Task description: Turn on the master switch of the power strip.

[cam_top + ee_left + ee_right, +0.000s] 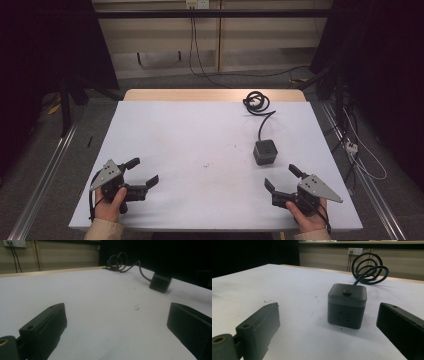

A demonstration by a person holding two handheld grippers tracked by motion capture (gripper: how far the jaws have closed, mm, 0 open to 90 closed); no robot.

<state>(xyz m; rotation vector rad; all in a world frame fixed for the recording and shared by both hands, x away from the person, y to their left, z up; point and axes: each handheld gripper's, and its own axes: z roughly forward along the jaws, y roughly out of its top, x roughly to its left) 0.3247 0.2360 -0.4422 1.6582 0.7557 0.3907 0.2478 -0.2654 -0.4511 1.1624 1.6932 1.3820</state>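
Here, right claw [281, 176] open near socket cube [265, 151].

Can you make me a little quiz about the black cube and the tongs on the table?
1. True or false: the right tongs are squeezing the black cube.
2. Which tongs are nearer the cube? A) left tongs B) right tongs
3. What runs from the cube to the far edge of the table?

Key
1. False. The jaws stand open with nothing between them, and the cube sits apart on the table in front of them.
2. B. The cube is on the right side, just ahead of the right tongs.
3. A black cable, ending in a coil.
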